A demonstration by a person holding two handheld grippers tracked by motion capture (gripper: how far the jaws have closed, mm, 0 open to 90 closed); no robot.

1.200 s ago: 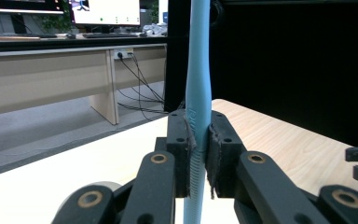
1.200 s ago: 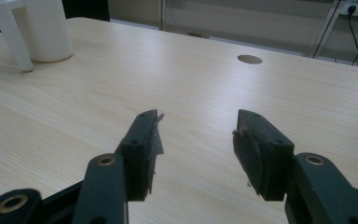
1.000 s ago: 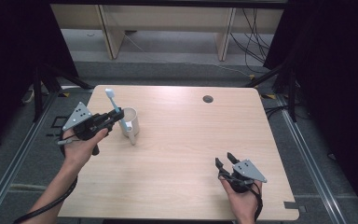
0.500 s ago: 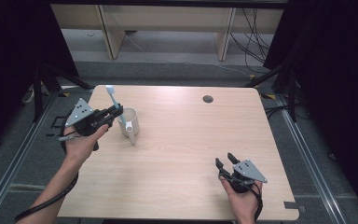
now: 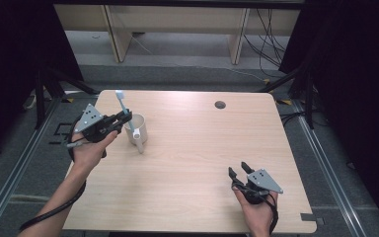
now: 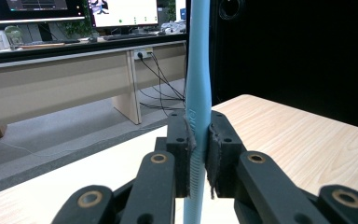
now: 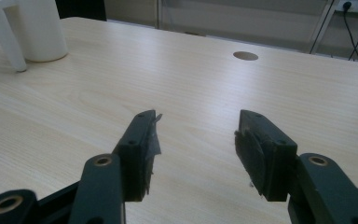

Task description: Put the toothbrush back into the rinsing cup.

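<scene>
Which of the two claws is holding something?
The left claw, clamped on the light-blue toothbrush beside the white cup; the right claw is open and empty.

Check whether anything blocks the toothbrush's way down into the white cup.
Nothing visible does. The left gripper holds the toothbrush upright at the rim of the white cup, whose mouth looks open.

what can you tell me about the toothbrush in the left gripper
The toothbrush is light blue, looks like plastic, with a slim handle and a pale head at its top end. It stands roughly upright, clamped at mid-handle between the pads of the left gripper, over the table's left rear part. Its lower end reaches toward the white cup; contact there is unclear.
</scene>
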